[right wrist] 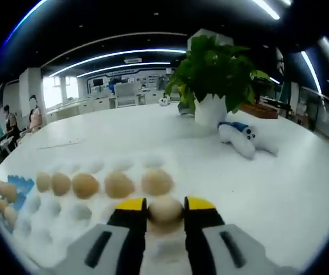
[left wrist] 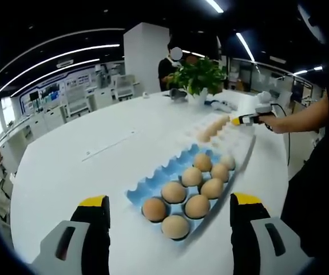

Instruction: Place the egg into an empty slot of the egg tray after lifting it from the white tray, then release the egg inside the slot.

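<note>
A: Where do we have the pale brown egg (right wrist: 165, 211)?

B: In the right gripper view it sits between our right gripper's (right wrist: 165, 207) yellow-tipped jaws, which are closed in against its two sides, low over the white moulded egg tray (right wrist: 90, 215). Just beyond it a row of five more brown eggs (right wrist: 120, 184) runs off to the left in the tray's cups.

A: And our other hand?

B: In the left gripper view the left gripper (left wrist: 170, 207) has its jaws spread wide with nothing between them, above the near end of the blue moulded egg tray (left wrist: 153, 182). That tray has eight brown eggs in it, packed toward its right side; the cups along its left edge show bare blue.

A: How do the trays lie?

B: The blue one is near, the white one just beyond it, and the right gripper shows at the far end of the white one.

A: Room around them?

B: The white round table (left wrist: 84, 166) is bare to the left. Beyond the white tray stand a leafy green plant in a white pot (right wrist: 213, 80) and, to its right, a white and blue soft toy (right wrist: 244, 137) lying down, both well apart from the trays.
</note>
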A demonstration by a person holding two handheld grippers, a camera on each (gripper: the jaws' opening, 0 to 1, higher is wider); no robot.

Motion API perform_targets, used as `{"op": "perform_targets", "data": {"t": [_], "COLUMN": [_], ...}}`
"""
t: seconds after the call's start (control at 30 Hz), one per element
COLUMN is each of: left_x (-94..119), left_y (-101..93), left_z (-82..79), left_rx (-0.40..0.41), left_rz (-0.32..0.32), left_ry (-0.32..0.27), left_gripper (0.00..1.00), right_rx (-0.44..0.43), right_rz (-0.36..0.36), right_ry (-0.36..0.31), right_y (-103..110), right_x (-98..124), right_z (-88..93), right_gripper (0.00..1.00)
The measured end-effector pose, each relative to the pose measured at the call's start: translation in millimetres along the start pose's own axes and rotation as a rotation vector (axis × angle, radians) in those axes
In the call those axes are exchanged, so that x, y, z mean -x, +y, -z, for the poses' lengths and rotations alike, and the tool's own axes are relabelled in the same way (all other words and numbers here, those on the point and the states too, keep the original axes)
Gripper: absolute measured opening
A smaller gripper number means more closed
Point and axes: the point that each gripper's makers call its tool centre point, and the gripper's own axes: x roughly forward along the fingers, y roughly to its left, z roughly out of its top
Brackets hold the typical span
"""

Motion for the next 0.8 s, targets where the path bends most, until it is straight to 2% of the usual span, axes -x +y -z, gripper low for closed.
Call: {"op": "perform_targets", "data": {"t": [0.1, 0.2, 0.23, 0.3, 0.33, 0.37, 0.53, 0.57, 0.6, 0.8], "left_x": [-0.7, -2.3, -2.9, -2.8, -2.6, -2.5, -2.9, -2.9, -2.9, -2.7], "left_y": [-0.6, -1.9, -2.0, -2.2, -2.4, -2.4, -2.8, -2.6, -2.5, -2.6], "left_z": [-0.6, 0.3, 1.1, 1.3, 1.1, 1.1, 3.1, 3.1, 3.0, 3.1], "left_rx": [0.002, 0.0, -0.004, -0.007, -0.006, -0.004, -0.003, -0.003, 0.002, 0.0], "left_rz": [0.001, 0.005, 0.003, 0.003, 0.003, 0.003, 0.0, -0.001, -0.001, 0.0], "left_ry": [-0.002, 0.003, 0.009, 0.012, 0.01, 0.01, 0.018, 0.019, 0.018, 0.02], "left_gripper": [0.88, 0.88, 0.89, 0.89, 0.89, 0.89, 0.9, 0.91, 0.91, 0.9], "right_rx": [-0.014, -0.013, -0.031, -0.028, -0.016, -0.017, 0.0, -0.003, -0.018, 0.001], "right_rz": [-0.02, -0.047, -0.084, -0.11, -0.15, -0.159, -0.329, -0.338, -0.396, -0.55], "right_ry": [-0.034, -0.037, -0.044, -0.053, -0.061, -0.058, -0.062, -0.062, -0.058, -0.039], "right_y": [6.2, 13.5, 23.3, 33.6, 45.7, 51.5, 112.1, 116.1, 134.3, 186.4], "right_x": [8.1, 11.1, 13.8, 17.4, 19.5, 20.8, 32.0, 32.8, 36.5, 44.7], "right_z": [-12.7, -17.9, -22.4, -27.1, -29.9, -30.0, -33.2, -33.4, -33.6, -29.6], "right_gripper": [0.25, 0.25, 0.25, 0.25, 0.25, 0.25, 0.25, 0.25, 0.25, 0.25]}}
